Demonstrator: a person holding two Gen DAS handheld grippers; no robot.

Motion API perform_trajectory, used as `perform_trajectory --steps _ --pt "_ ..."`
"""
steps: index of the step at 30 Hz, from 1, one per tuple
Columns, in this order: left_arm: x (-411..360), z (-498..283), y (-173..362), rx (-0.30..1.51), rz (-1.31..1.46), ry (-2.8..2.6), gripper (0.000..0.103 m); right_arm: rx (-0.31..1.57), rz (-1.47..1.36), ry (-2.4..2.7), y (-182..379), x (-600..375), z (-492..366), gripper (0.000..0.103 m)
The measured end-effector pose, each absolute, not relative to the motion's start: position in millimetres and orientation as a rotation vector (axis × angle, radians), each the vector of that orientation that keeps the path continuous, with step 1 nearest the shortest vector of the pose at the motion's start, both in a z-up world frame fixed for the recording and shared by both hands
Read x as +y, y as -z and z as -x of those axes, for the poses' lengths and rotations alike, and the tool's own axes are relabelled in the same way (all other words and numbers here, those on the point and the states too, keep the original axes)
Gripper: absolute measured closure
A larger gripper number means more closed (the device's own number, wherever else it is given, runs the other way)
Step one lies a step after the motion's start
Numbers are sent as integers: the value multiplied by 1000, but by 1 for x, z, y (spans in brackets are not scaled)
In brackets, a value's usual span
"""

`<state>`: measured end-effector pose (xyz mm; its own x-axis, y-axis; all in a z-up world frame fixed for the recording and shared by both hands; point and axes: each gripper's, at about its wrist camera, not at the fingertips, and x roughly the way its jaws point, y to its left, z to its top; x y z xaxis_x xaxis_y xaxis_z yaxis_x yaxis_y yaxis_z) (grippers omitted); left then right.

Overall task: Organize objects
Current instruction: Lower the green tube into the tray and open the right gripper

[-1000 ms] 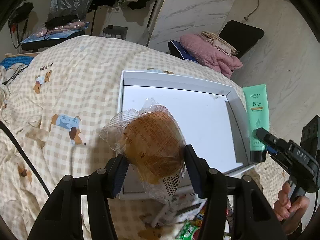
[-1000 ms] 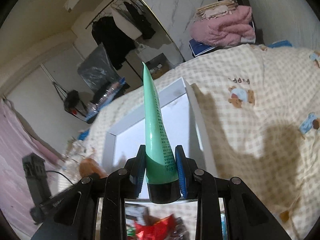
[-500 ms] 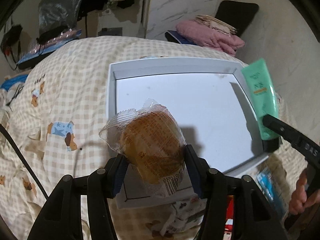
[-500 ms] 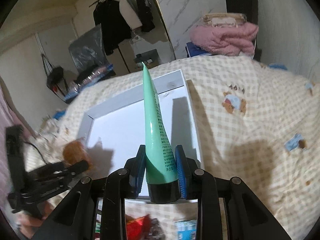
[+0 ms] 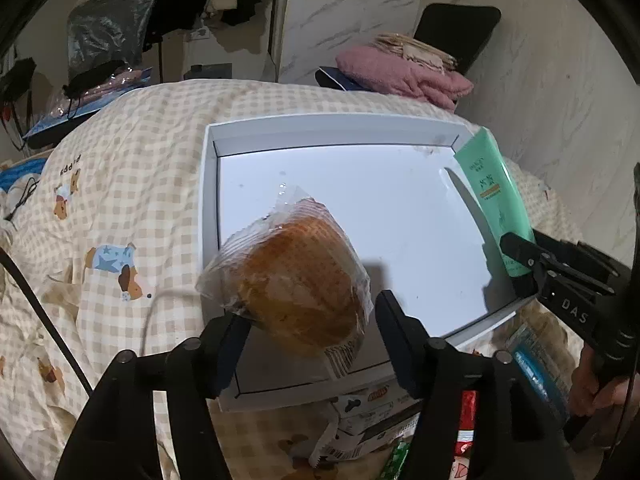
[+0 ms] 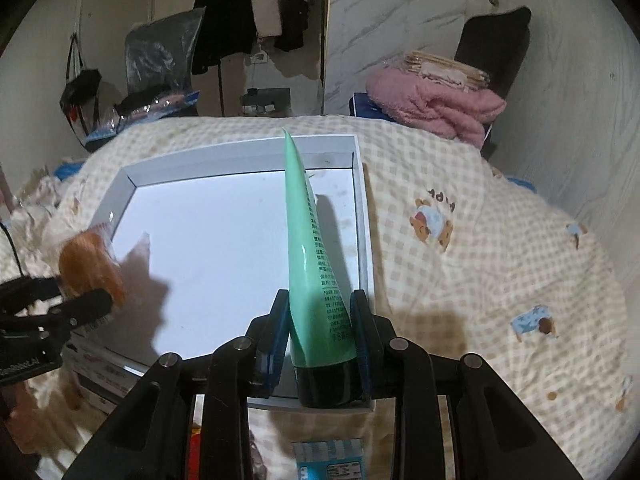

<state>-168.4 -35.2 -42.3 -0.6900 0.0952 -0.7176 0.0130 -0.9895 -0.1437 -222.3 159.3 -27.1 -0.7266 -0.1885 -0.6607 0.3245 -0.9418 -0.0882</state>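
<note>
My left gripper (image 5: 312,328) is shut on a brown bun in clear plastic wrap (image 5: 296,280) and holds it over the near left part of a shallow white box (image 5: 256,132). My right gripper (image 6: 320,320) is shut on a green tube with a black cap (image 6: 316,272), its tip pointing up over the box's right wall (image 6: 362,216). The tube (image 5: 496,196) and right gripper (image 5: 520,256) also show at the right in the left wrist view. The bun (image 6: 90,268) shows at the left in the right wrist view.
The box lies on a checked bedspread with bear prints (image 5: 120,200). Snack packets and small boxes (image 5: 360,420) lie in front of the box. A pink blanket (image 6: 432,108) on a chair stands behind. Clothes hang at the back.
Both grippers have moved forward over the white box, each still holding its object. The tube now stands over the box's right side and the bun over its near left part.
</note>
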Motion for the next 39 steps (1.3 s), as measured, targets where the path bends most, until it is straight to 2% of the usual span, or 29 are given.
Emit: perform_trajectory --steps 4,8,9,11,16,34,35,36,37,39 --pt "-30 168 43 -173 1223 -2850 29 367 -997 2678 32 152 221 72" --pt "-33 165 40 -197 1201 -2864 25 363 -999 2670 33 153 221 69" --pt "-35 165 39 -209 1195 -2868 25 350 -996 2661 33 154 221 60" --pt "-37 162 40 -232 1191 -2876 23 318 -983 2636 32 154 219 49" --pt "-44 163 41 -284 1198 -2870 22 340 -969 2636 31 150 216 49" --pt "-37 148 14 -258 1032 -2947 22 247 -925 2599 22 153 211 48" --pt "-36 146 12 -256 1029 -2948 21 234 -925 2595 21 154 211 45" --pt "-35 145 10 -257 1025 -2945 21 217 -925 2593 19 155 210 32" --pt "-34 144 8 -262 1018 -2942 21 202 -917 2592 17 156 209 26" --pt "-32 138 -1 -268 994 -2943 21 171 -875 2594 8 159 204 24"
